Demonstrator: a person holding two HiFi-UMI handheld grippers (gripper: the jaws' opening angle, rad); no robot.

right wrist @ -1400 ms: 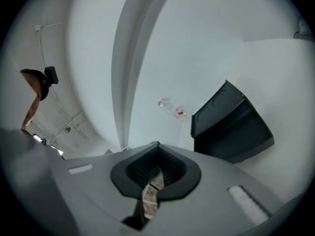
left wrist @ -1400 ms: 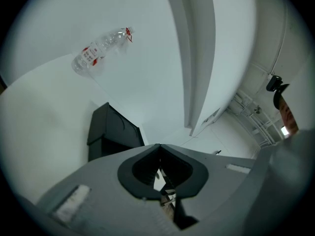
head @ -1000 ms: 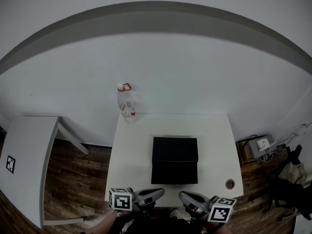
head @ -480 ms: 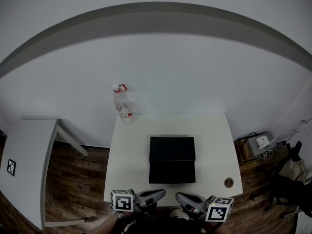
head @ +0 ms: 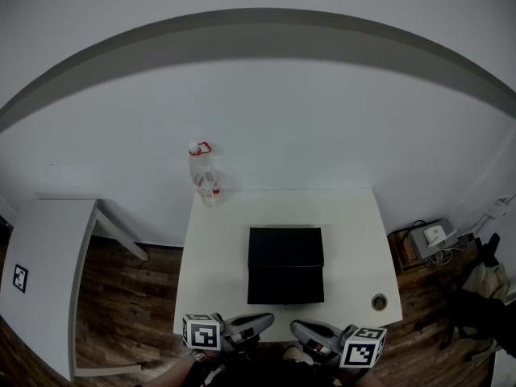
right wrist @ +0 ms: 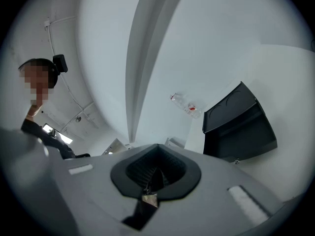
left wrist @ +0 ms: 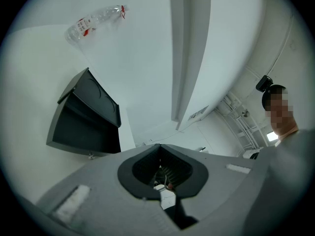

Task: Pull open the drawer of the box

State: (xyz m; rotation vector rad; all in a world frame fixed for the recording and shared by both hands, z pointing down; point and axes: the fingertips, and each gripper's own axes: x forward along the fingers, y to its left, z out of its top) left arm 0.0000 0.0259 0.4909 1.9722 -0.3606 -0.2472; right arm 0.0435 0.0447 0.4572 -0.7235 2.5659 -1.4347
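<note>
A black box [head: 285, 265] stands in the middle of a white table [head: 210, 248], its drawer front facing me with a small knob [left wrist: 90, 156] at the lower edge. In the left gripper view the box [left wrist: 84, 117] lies up and to the left, in the right gripper view the box [right wrist: 239, 124] sits to the right. My left gripper [head: 256, 322] and right gripper [head: 305, 327] hover side by side at the table's near edge, short of the box. Both are shut with nothing between the jaws.
A clear plastic bottle [head: 205, 175] with a red cap stands at the table's back left corner. A small round object [head: 379, 301] lies near the front right corner. A second white table [head: 44, 272] stands to the left; cables and gear [head: 431, 240] sit on the floor at right.
The whole view has shifted slightly, so the table and box sit a little differently in frame. Both grippers keep their places at the near edge and stay shut.
</note>
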